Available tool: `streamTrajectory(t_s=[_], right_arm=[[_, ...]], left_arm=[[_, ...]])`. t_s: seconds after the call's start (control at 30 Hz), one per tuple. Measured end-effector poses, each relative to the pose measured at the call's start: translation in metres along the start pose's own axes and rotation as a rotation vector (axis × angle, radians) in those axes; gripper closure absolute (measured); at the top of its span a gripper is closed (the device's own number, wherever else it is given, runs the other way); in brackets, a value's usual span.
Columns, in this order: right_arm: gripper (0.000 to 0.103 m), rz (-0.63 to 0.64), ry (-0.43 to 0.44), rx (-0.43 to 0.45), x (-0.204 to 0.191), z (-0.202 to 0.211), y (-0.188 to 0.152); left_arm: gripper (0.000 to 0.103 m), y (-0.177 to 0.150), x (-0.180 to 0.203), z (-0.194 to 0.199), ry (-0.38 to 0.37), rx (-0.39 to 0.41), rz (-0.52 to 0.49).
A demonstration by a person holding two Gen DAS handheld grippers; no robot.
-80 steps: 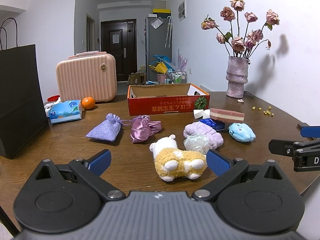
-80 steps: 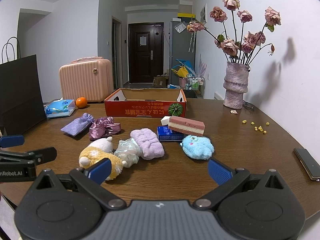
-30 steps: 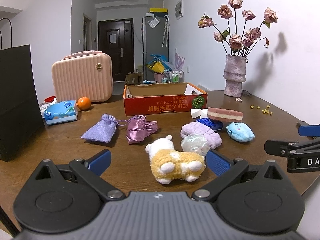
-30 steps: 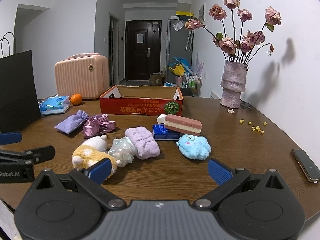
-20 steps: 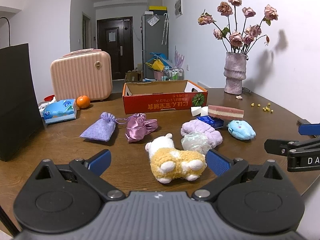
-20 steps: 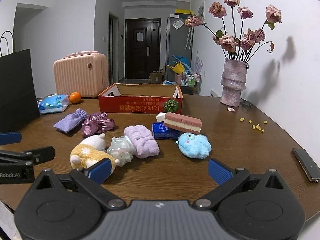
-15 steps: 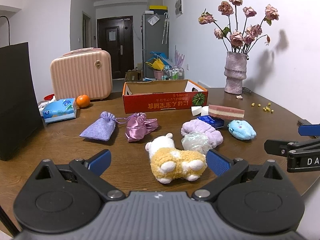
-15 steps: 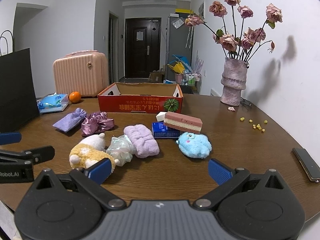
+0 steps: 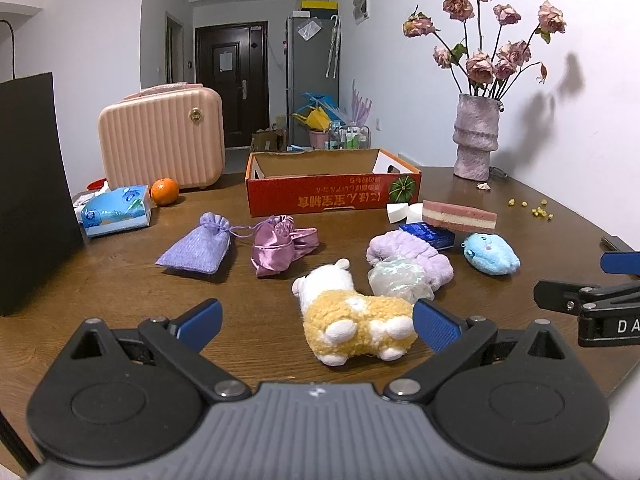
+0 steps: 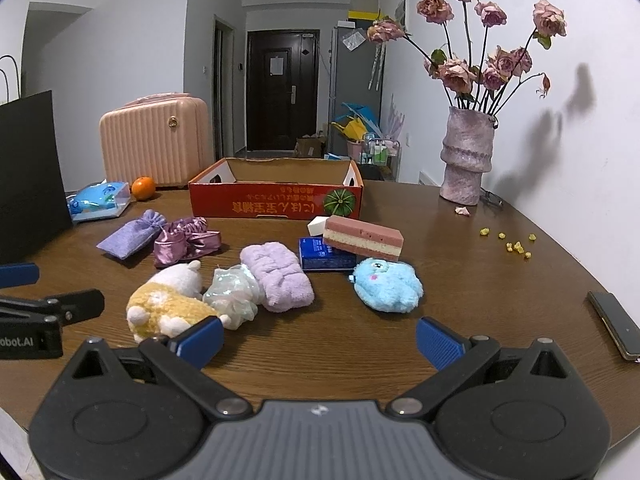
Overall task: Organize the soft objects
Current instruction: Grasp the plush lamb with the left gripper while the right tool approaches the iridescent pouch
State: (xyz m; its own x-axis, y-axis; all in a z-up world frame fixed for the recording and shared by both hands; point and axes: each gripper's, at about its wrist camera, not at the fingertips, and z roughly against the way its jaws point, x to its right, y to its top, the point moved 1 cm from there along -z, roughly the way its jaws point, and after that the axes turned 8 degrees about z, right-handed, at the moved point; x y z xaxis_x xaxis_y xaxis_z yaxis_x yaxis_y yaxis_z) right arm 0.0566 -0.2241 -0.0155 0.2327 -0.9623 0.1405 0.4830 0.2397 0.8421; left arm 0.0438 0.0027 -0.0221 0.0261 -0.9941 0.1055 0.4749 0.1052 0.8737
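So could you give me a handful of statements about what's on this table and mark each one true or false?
1. The red cardboard box already holds the yellow plush toy. False: the toy lies on the table, in front of the left gripper.
2. Both grippers are open and hold nothing. True: the right gripper also has its fingers spread wide.
3. The blue plush lies beside the striped pink sponge. True.
4. The orange sits inside the vase. False: it sits by the pink suitcase; the vase holds dried roses.
5. The lilac drawstring pouch stands on the suitcase. False: it lies on the table next to the satin pink pouch.
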Motion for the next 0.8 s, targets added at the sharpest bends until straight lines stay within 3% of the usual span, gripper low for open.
streamTrajectory(t_s=[0.47, 0.8], right_arm=[[0.0, -0.013, -0.01, -0.018, 0.009, -0.026, -0.002], [0.0, -0.032, -0.001, -0.023, 0.02, -0.046, -0.006]], left_arm=[[0.0, 0.007, 0.015, -0.039, -0.031, -0.094, -0.052], [0.0, 0.018, 0.031, -0.083, -0.039, -0.228, -0.097]])
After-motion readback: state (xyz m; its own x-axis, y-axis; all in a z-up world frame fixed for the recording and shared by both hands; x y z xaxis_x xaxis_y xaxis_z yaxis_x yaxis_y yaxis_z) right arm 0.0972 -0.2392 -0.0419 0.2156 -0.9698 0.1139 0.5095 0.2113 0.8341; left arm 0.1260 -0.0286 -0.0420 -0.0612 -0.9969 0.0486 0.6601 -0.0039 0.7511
